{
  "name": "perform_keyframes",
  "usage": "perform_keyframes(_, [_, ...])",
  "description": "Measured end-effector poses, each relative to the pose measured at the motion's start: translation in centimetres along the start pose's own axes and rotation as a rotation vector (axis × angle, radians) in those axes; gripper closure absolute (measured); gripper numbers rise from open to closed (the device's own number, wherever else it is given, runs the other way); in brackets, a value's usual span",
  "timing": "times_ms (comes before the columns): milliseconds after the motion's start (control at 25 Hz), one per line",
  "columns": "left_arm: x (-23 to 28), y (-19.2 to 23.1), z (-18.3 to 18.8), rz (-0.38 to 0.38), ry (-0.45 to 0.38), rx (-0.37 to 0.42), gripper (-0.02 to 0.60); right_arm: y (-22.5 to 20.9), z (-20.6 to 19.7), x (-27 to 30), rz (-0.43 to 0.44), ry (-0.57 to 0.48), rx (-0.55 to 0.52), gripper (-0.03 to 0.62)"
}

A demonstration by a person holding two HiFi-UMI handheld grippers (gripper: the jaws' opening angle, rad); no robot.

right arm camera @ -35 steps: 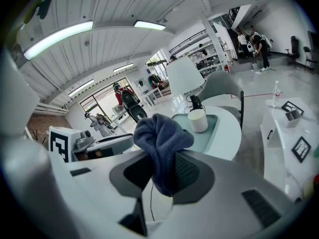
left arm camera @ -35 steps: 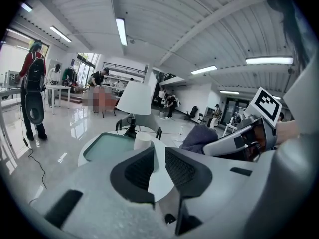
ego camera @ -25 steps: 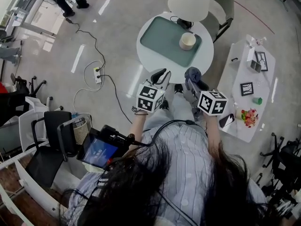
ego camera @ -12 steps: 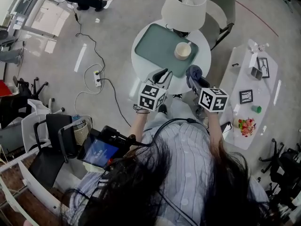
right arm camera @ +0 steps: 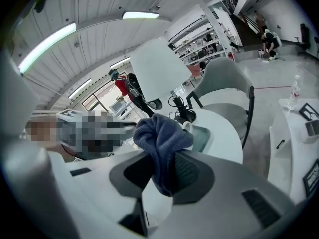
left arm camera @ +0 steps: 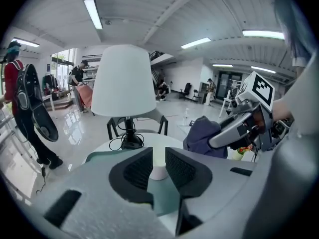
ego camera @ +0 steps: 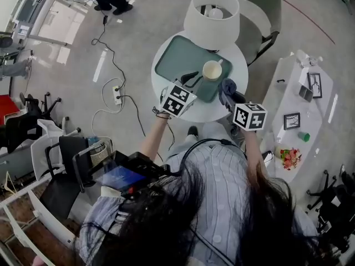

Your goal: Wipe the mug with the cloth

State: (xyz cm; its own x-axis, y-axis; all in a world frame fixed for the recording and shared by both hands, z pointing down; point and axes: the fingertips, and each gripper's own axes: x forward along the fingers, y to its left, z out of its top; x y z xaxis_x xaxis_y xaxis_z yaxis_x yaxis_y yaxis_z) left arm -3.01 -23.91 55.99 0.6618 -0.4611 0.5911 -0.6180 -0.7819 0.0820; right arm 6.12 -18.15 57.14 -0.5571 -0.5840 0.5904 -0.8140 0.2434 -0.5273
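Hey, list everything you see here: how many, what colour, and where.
mug: one, cream, on the tray
tray: one, green, on the round table
round table: one, white, ahead of the person
lamp: one, white shade, table's far side
chair: one, grey, behind the table
side table: one, white, right, carrying small items
power strip: one, white, floor at left
cloth: one, blue, in the right gripper
left gripper: open, empty, near the mug
right gripper: shut on the cloth

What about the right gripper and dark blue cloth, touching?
Touching. In the right gripper view, the right gripper clamps the dark blue cloth between its jaws.
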Motion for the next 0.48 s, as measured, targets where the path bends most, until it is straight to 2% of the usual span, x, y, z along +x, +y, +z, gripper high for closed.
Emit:
perform_keyframes(160, [2.9,1.2,-0.3,-0.028,0.071,0.046,0.509,-1.1,0.1,1.4,0.015,0.027,-0.024,0.496])
perform_keyframes(480, [7.9,2.5,-1.9,-0.082,0.211,0.063,0.509,-3.1,-0.2,3.4,0.025,0.083,-0.069,0.496])
